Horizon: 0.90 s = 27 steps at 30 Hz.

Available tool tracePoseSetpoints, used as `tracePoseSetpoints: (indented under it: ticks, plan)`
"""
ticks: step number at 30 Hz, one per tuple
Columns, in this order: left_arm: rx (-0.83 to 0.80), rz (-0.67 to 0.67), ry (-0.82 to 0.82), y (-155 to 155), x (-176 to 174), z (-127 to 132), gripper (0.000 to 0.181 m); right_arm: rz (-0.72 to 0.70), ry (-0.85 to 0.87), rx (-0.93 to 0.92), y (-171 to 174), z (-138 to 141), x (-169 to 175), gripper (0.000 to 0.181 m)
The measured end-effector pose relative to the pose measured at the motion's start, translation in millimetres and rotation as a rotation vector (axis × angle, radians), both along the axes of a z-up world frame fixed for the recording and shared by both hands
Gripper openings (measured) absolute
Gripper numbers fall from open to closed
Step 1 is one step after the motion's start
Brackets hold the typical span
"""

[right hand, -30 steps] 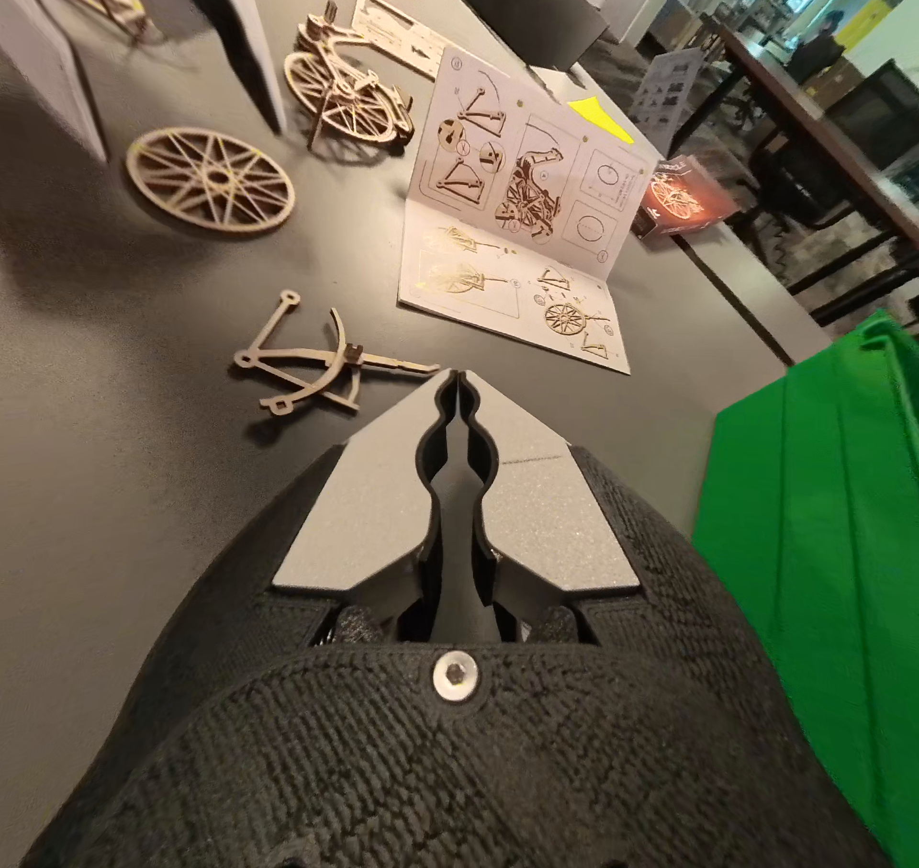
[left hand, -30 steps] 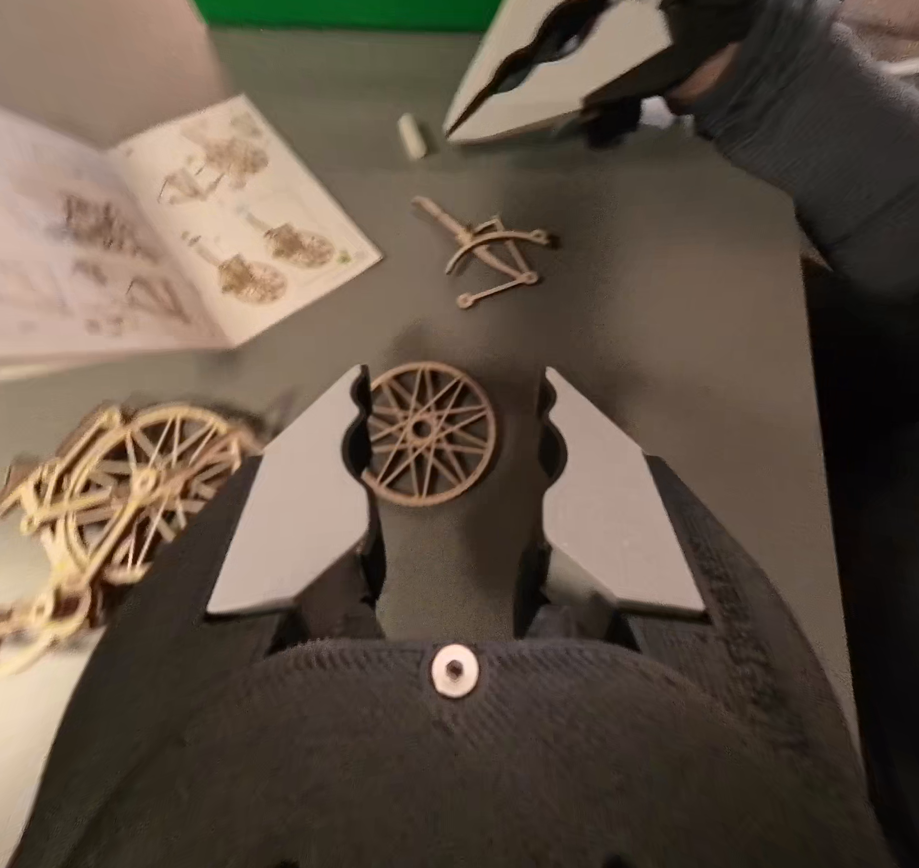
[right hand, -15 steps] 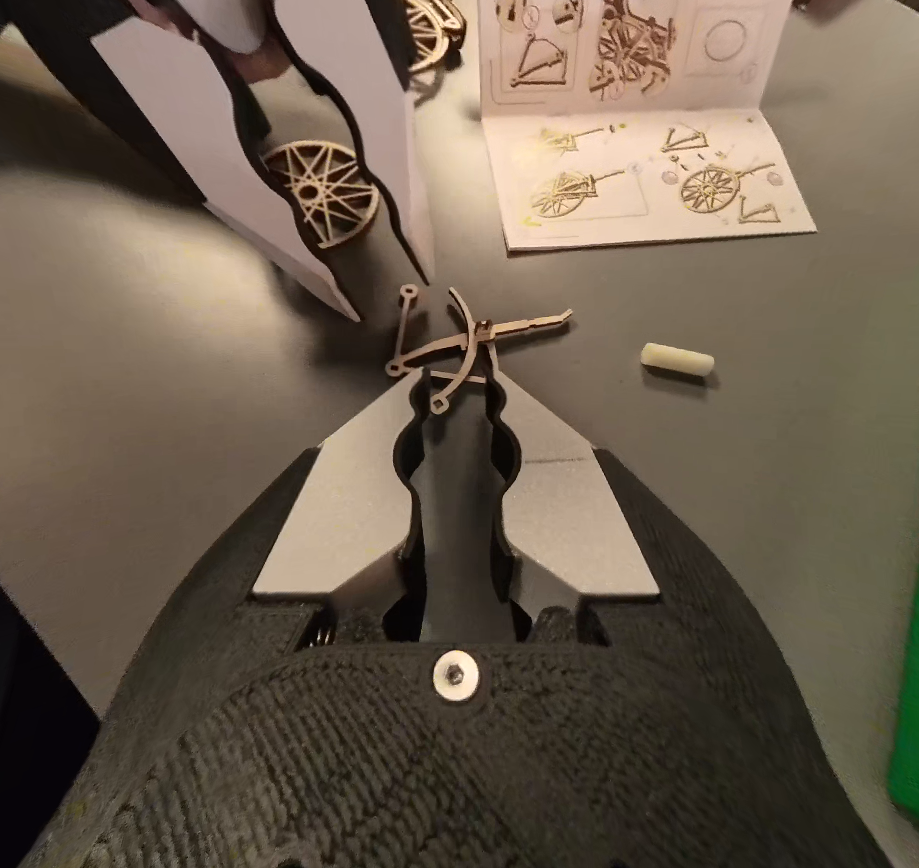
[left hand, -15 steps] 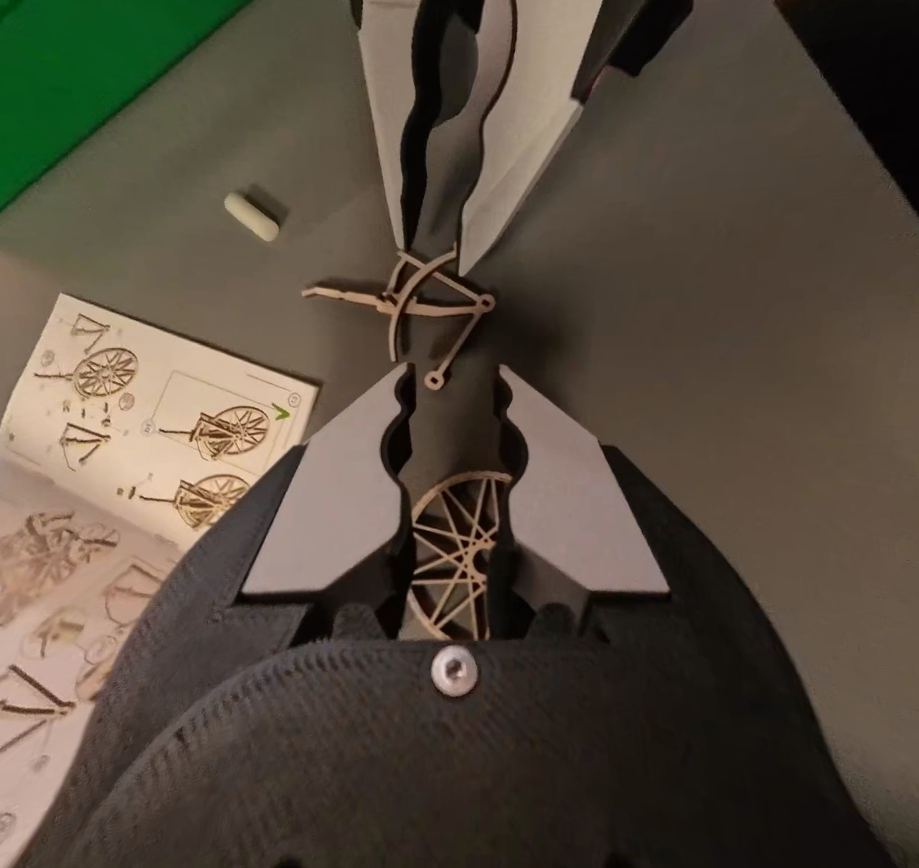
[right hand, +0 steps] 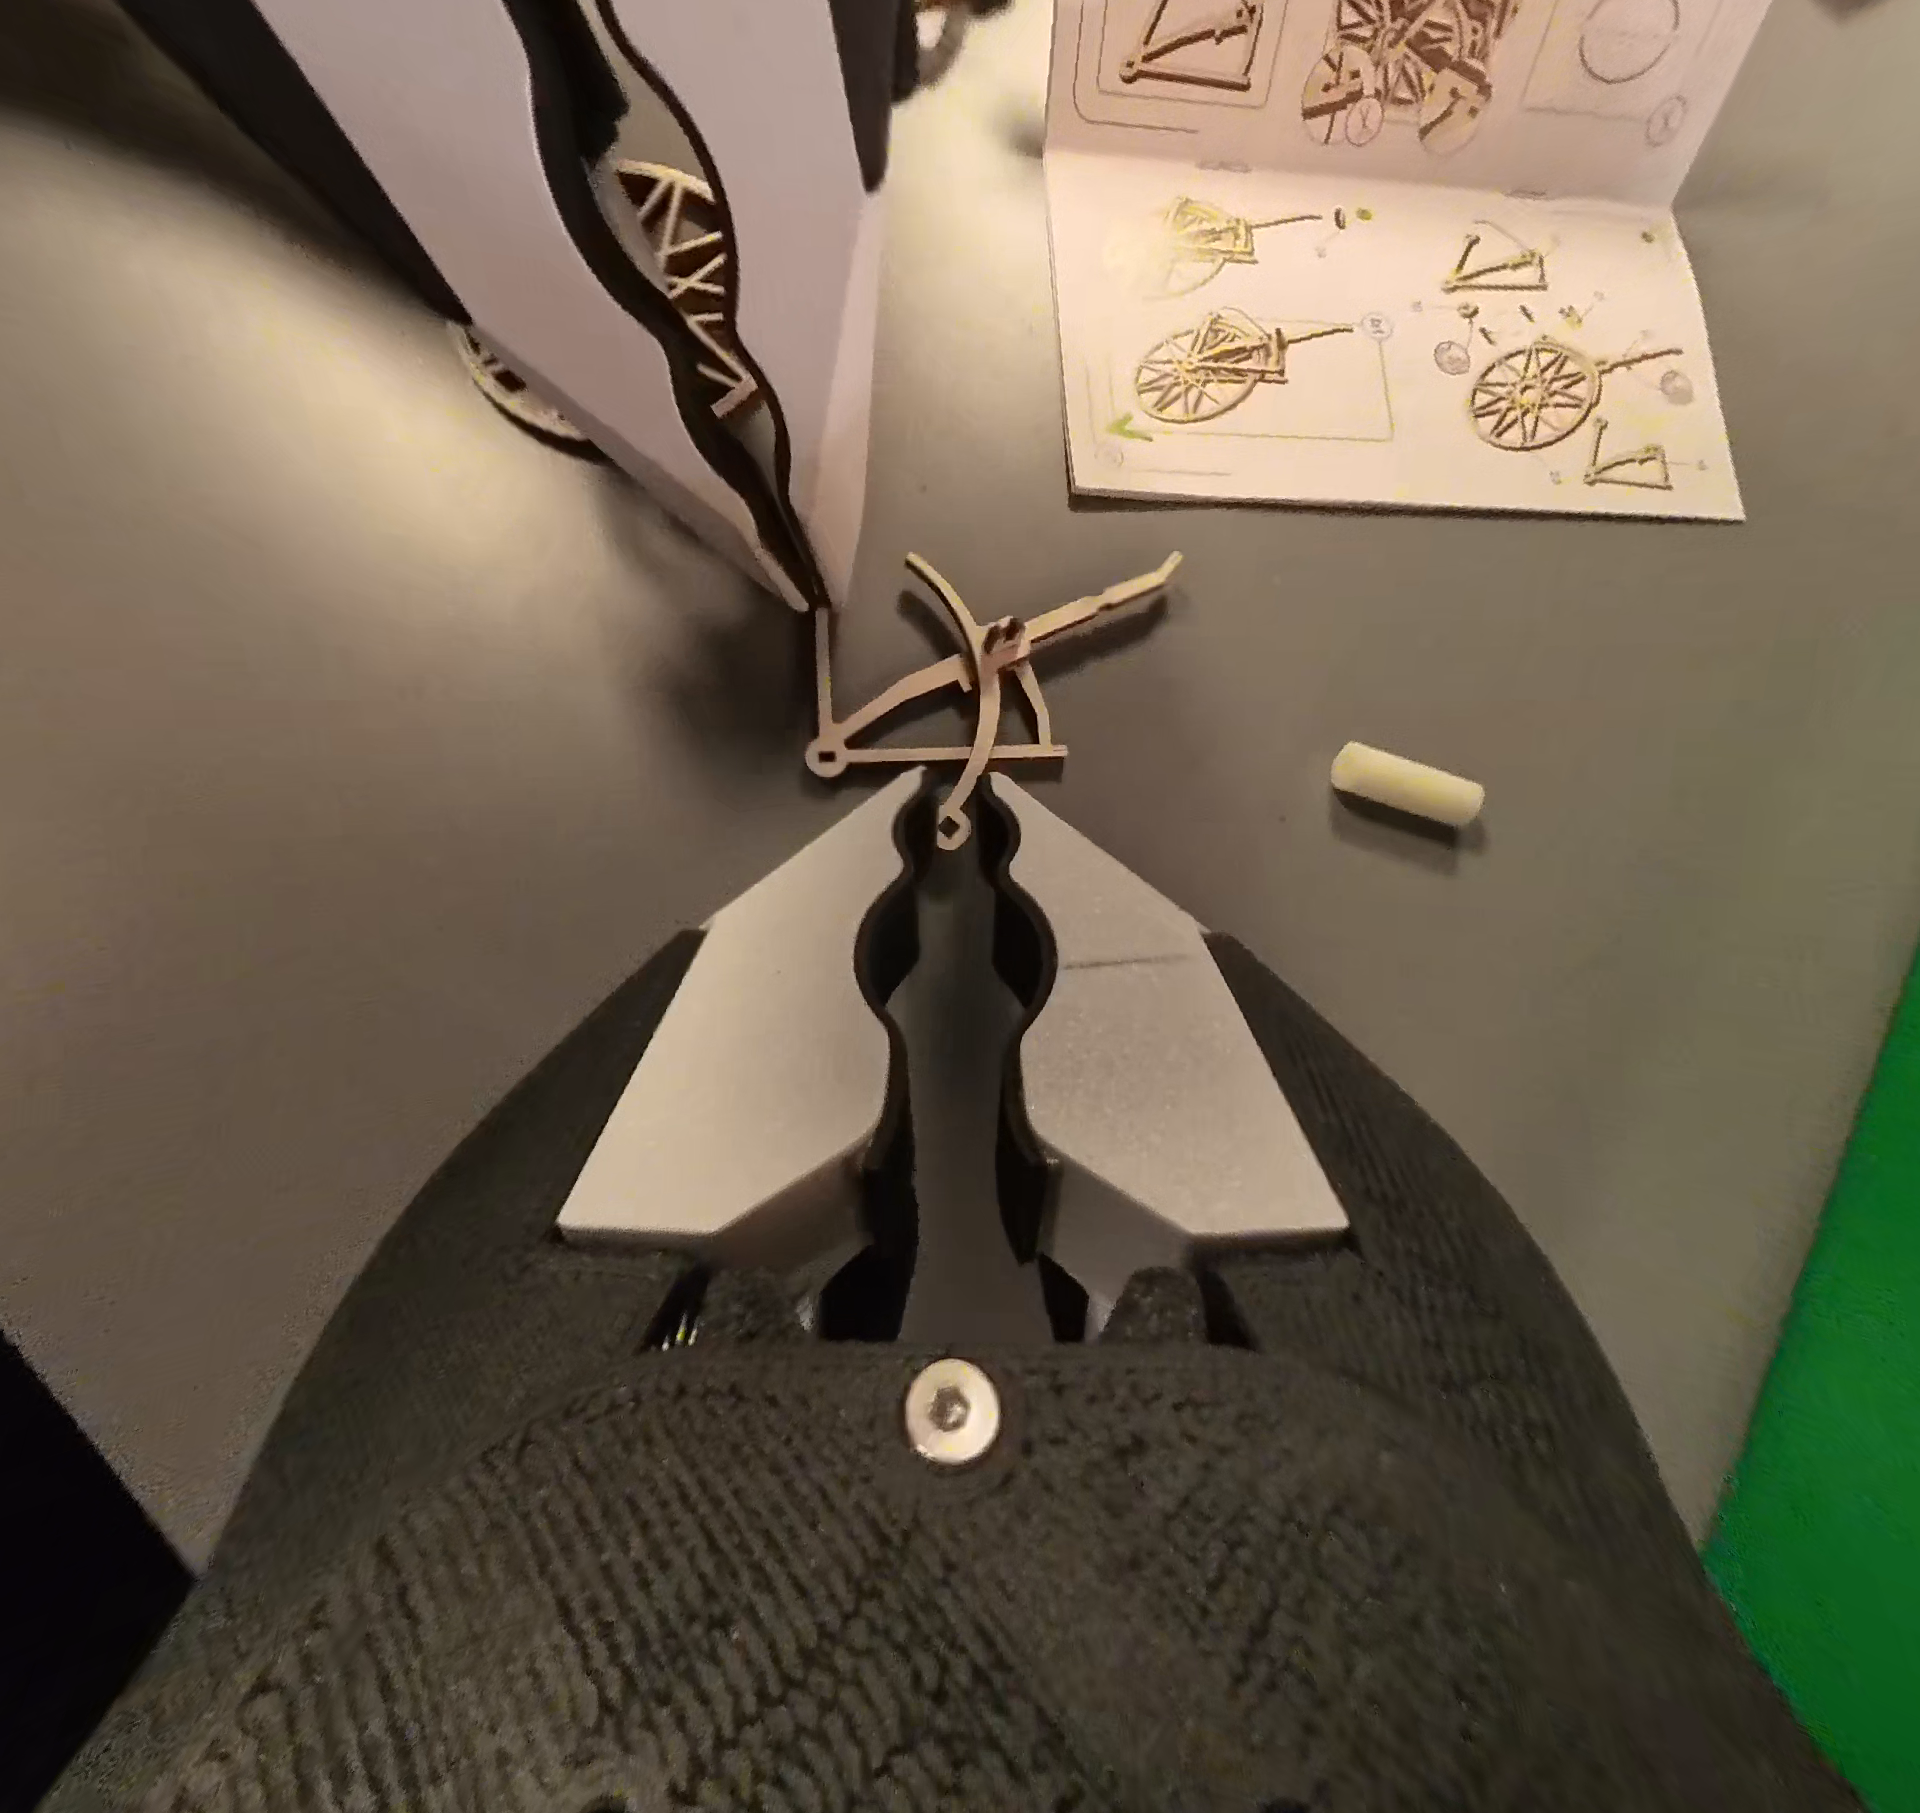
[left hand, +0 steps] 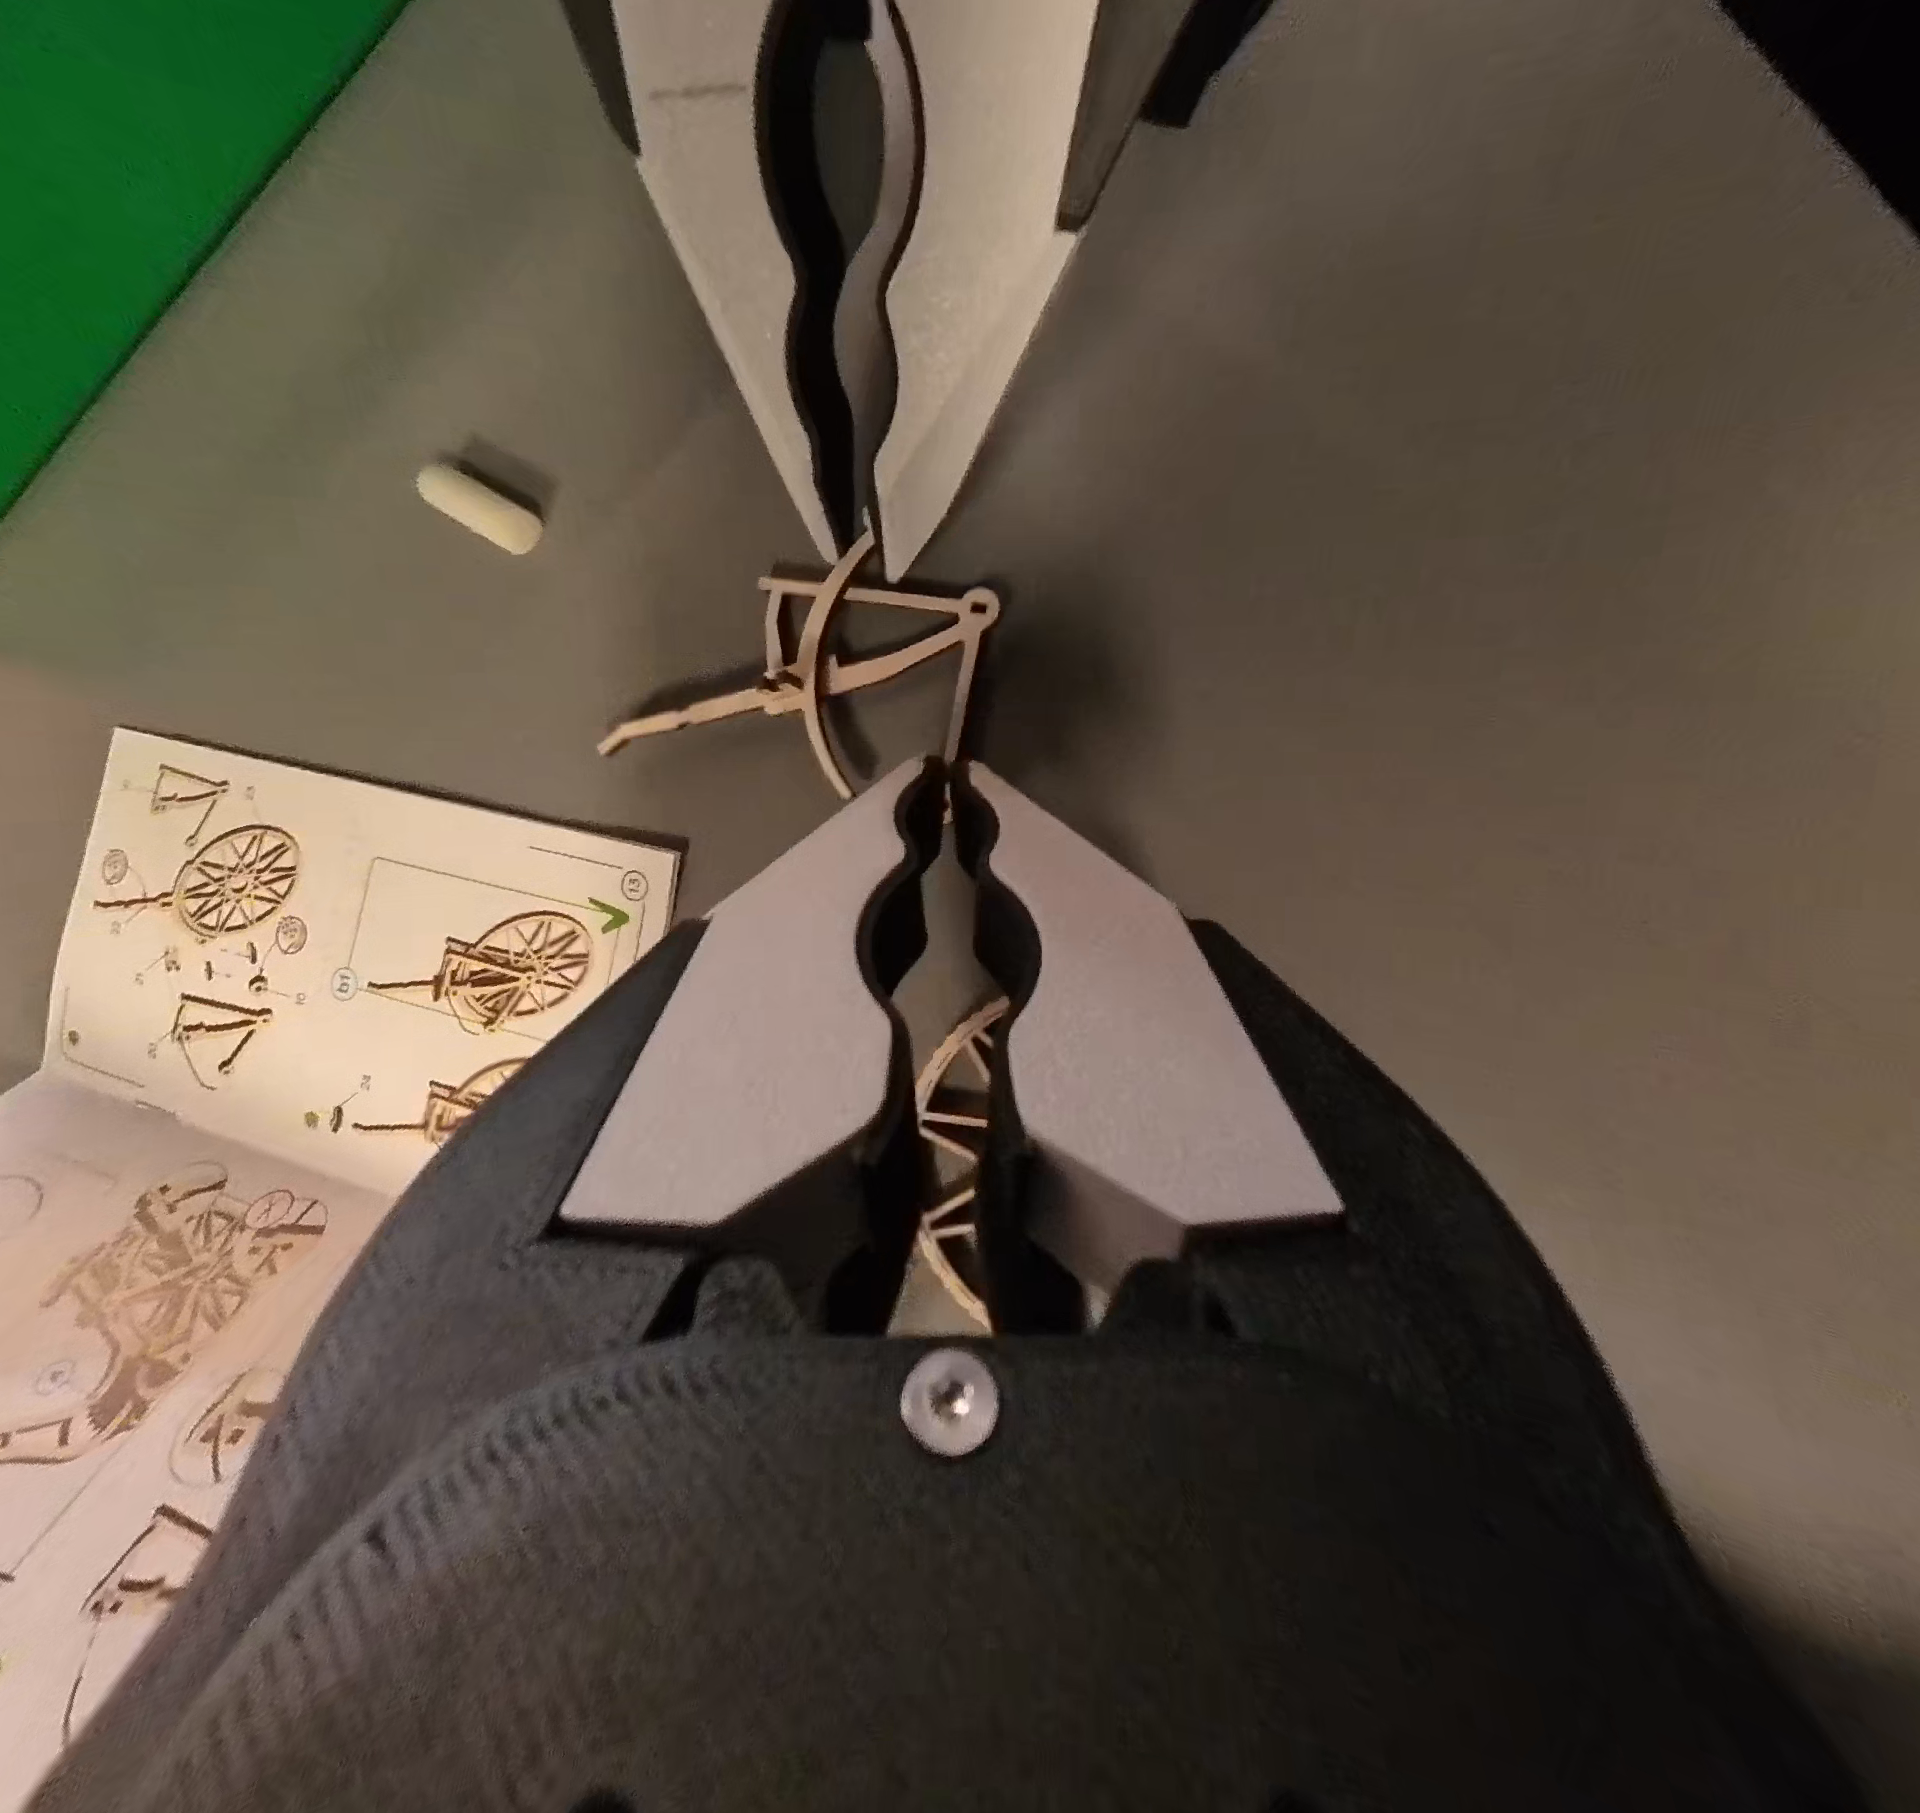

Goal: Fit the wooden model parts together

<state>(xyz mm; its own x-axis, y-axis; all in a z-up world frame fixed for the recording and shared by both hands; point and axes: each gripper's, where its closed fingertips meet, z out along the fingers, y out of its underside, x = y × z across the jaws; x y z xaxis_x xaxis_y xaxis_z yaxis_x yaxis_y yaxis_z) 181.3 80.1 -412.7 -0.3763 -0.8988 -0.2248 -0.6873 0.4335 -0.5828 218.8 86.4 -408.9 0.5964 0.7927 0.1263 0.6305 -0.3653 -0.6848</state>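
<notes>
In the left wrist view, the left claw point(left hand: 948, 776) is pinched onto 1 thin strut of the pale wooden arc-and-strut frame piece point(left hand: 831, 662), which is lifted off the dark grey tabletop point(left hand: 1455, 620). Beneath this claw lies the round spoked wooden wheel point(left hand: 961, 1129), glimpsed between its fingers. At 12 o'clock, the right claw point(left hand: 871, 537) is clamped on the frame's curved arc end. At 9 o'clock lies the open white instruction booklet point(left hand: 312, 932); at 10 o'clock, a small cream cylinder peg point(left hand: 480, 508). Far at 11 o'clock sits a green surface point(left hand: 156, 153).
</notes>
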Motion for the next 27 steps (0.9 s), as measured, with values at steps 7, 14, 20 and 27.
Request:
tracePoseSetpoints:
  ticks: [7,14,20,27]
  plan:
    - [-0.040,-0.026,-0.012,-0.2,0.3,0.0,0.001,0.151,-0.058,0.015,4.4,-0.1,0.7,0.004]
    - [-0.073,-0.016,-0.016,-0.4,1.0,0.2,0.001,0.240,-0.090,0.022,10.1,0.0,-0.5,0.004]
    - [-0.247,-0.015,-0.045,-9.0,-1.2,17.1,0.017,0.145,-0.040,0.070,10.8,4.3,8.5,0.018]
    - [-0.161,0.020,-0.141,40.3,7.3,40.6,0.027,-0.021,0.127,0.087,-10.1,19.4,0.4,0.013]
